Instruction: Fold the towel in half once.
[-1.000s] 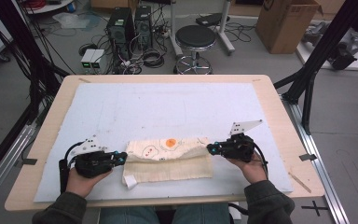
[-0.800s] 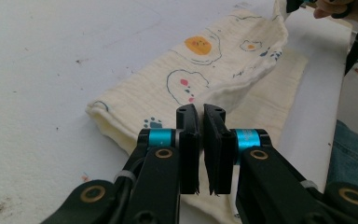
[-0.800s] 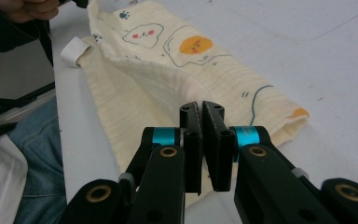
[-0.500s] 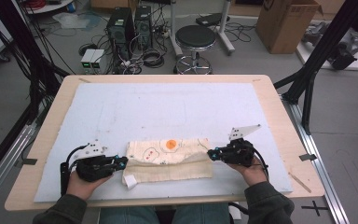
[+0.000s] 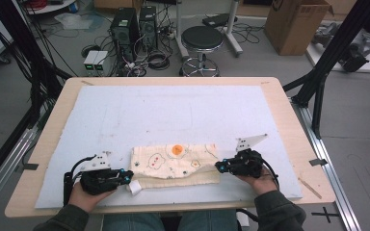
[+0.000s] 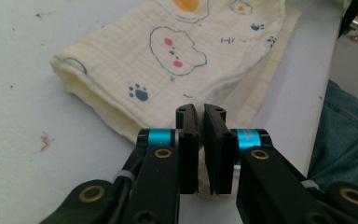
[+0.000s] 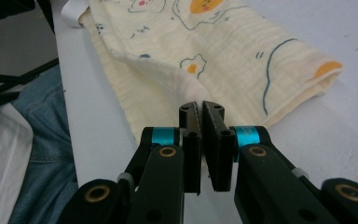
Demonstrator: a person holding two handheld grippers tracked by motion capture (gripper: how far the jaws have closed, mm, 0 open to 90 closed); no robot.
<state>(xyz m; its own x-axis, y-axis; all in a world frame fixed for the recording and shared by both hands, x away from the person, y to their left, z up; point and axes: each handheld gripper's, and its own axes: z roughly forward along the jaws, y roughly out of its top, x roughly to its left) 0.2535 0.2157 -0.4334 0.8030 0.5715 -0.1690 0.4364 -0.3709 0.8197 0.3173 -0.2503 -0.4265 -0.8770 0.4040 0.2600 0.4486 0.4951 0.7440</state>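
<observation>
A folded cream cloth (image 5: 173,159) printed with fried eggs and paw marks lies across the near part of the white mat (image 5: 173,110). My left gripper (image 5: 127,177) sits at the cloth's near left corner, beside a small white tag (image 5: 135,186). In the left gripper view the jaws of that gripper (image 6: 200,109) stand almost together, with the cloth's (image 6: 168,60) lower edge running in between the tips. My right gripper (image 5: 218,167) is at the cloth's right end. Its jaws (image 7: 201,106) pinch a raised fold of the cloth (image 7: 223,51).
The mat covers most of a wooden table (image 5: 289,110). The person's jeans (image 6: 345,135) show just past the table's near edge. Beyond the far edge stand a black stool (image 5: 201,38), computer cases (image 5: 135,24) and a cardboard box (image 5: 296,24).
Both grippers have drifted slightly toward the person's side of the table. The cloth lies much as it did.
</observation>
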